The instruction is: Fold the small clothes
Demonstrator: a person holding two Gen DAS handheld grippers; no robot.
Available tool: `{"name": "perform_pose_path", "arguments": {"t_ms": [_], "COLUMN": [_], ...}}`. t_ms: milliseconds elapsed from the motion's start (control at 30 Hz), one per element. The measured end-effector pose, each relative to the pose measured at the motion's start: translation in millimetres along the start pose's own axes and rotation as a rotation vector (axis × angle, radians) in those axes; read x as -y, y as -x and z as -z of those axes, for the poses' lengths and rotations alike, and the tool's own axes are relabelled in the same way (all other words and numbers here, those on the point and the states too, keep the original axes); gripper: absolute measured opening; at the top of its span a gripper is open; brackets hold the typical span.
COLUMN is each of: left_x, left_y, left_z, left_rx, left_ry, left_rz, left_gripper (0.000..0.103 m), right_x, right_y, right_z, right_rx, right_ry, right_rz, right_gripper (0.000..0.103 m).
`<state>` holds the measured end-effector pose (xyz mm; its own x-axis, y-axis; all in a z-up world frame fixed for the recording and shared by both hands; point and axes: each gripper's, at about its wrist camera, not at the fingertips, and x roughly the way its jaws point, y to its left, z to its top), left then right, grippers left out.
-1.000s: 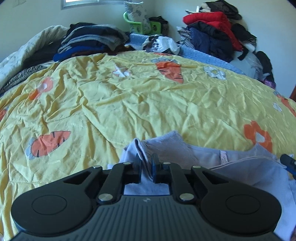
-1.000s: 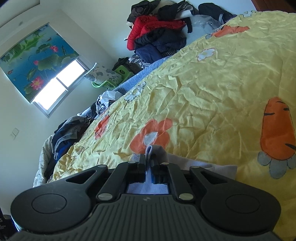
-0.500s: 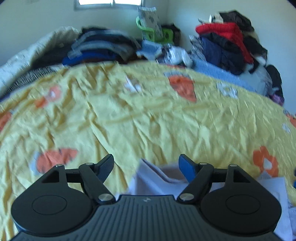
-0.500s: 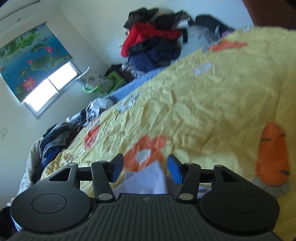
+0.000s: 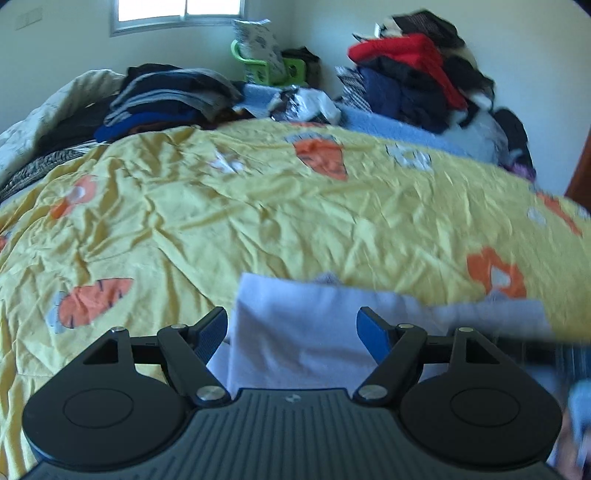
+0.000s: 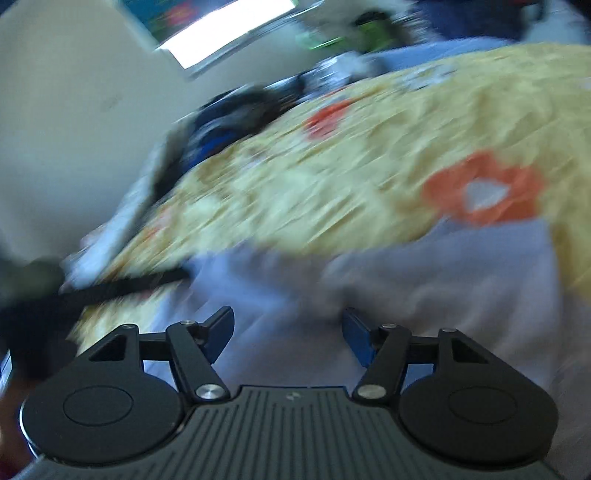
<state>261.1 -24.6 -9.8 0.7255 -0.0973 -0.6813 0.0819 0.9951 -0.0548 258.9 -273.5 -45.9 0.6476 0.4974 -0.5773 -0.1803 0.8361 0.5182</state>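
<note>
Right now the left gripper (image 5: 291, 326) hangs over the near edge of a pale lavender garment (image 5: 306, 325) with its jaws spread wide. The cloth lies flat under the gap between the blue-padded fingers (image 5: 373, 334), and neither pad presses on it. The garment rests on a yellow bedspread (image 5: 258, 206) printed with orange carrots and flowers; from the left wrist view it fills the frame from about 5 to 6 o'clock and runs off toward 4 o'clock, where a blurred dark bar crosses its far corner.

The right wrist view is badly smeared. The right gripper (image 6: 288, 334) has its jaws parted and opening; the lavender garment (image 6: 424, 280) spreads beneath and beyond them, and nothing is pinched between the pads. An orange flower print (image 6: 484, 192) sits just past the cloth's far edge at about 2 o'clock. At 9 o'clock a dark blurred shape reaches in; what it is cannot be told for sure.

Behind the bedspread, in the left wrist view, a stack of dark folded clothes (image 5: 166, 99) lies at 11 o'clock, a green plastic item (image 5: 273, 68) at 12 o'clock, and a heap with a red garment (image 5: 402, 55) on top at 1 o'clock. A window (image 5: 177, 9) shows along the top edge.
</note>
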Motion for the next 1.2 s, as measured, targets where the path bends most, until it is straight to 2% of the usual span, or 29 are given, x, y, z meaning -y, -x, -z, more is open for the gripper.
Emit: {"name": "perform_pose_path", "arguments": {"t_ms": [133, 200, 300, 367, 400, 433, 467, 533, 567, 633, 800, 933, 967, 1067, 1200], "left_x": [5, 6, 9, 11, 11, 11, 10, 10, 10, 8, 9, 9, 8, 6, 6], "left_y": [-9, -15, -26, -31, -31, -28, -24, -16, -13, -10, -9, 2, 5, 12, 20], "left_z": [5, 6, 8, 10, 11, 12, 13, 16, 17, 20, 28, 33, 35, 40, 50], "left_rx": [-0.021, -0.029, -0.058, -0.07, -0.068, -0.061, -0.05, -0.03, -0.024, -0.018, -0.028, -0.012, -0.006, -0.007, -0.006], "left_ry": [-0.027, -0.047, -0.071, -0.088, -0.091, -0.089, -0.088, -0.092, -0.09, -0.075, -0.075, -0.082, -0.079, -0.065, -0.058], "left_rz": [-0.023, -0.055, -0.093, -0.108, -0.113, -0.114, -0.109, -0.101, -0.102, -0.1, -0.101, -0.094, -0.087, -0.073, -0.064], "left_gripper": [0.077, 0.077, 0.077, 0.077, 0.077, 0.077, 0.077, 0.077, 0.077, 0.077, 0.078, 0.078, 0.078, 0.078, 0.079], "right_x": [11, 4, -9, -12, -10, -7, -7, -13, -18, -27, -24, -23, -25, -34, -47], "right_y": [16, 30, 33, 22, 14, 11, 10, 20, 26, 34, 25, 29, 35, 58, 75], "right_z": [-19, -18, -8, 0, 1, 2, 2, 3, 5, 15, 26, 33, 34, 46, 70], "right_rx": [0.134, 0.162, 0.099, 0.02, -0.012, -0.023, -0.002, 0.064, 0.089, 0.124, 0.051, 0.087, 0.108, 0.163, 0.165], "right_ry": [-0.068, -0.02, 0.084, 0.134, 0.149, 0.155, 0.155, 0.127, 0.135, 0.193, 0.206, 0.165, 0.143, 0.118, 0.138], "right_rz": [0.214, 0.211, 0.141, 0.17, 0.21, 0.26, 0.3, 0.346, 0.362, 0.363, 0.418, 0.56, 0.572, 0.532, 0.502], "right_gripper": [0.071, 0.074, 0.094, 0.094, 0.092, 0.086, 0.084, 0.095, 0.1, 0.102, 0.1, 0.101, 0.102, 0.102, 0.102]}}
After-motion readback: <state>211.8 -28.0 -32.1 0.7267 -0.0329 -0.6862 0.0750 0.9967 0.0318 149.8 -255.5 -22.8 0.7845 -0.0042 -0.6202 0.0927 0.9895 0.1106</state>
